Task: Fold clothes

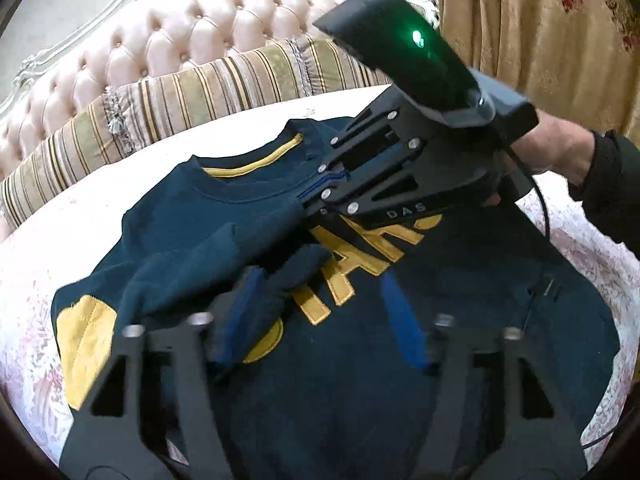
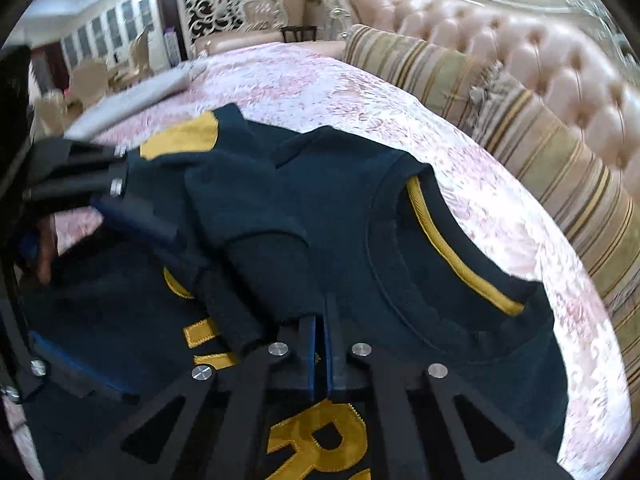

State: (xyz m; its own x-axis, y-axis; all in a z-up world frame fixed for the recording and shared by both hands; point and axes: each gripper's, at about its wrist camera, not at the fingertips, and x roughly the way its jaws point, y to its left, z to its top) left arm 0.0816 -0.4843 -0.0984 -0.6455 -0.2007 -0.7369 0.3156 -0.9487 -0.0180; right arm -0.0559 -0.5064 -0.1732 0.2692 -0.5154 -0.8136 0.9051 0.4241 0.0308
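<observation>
Here the navy sweatshirt (image 1: 360, 360) lies flat on the bed (image 2: 320, 88), the right gripper (image 2: 320, 344) pinches its chest fabric, the left gripper (image 1: 320, 320) stands spread beside the folded sleeve (image 1: 224, 256), so lift gently and keep the fold straight

Even indoor light, no hard shadows; fisheye bends edges w/ dark vignette, near black gripper linkage (image 1: 168, 392) blurred.

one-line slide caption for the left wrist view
Left gripper open above a navy sweatshirt on the floral cover, its sleeve folded across; right gripper shut at the chest.
</observation>
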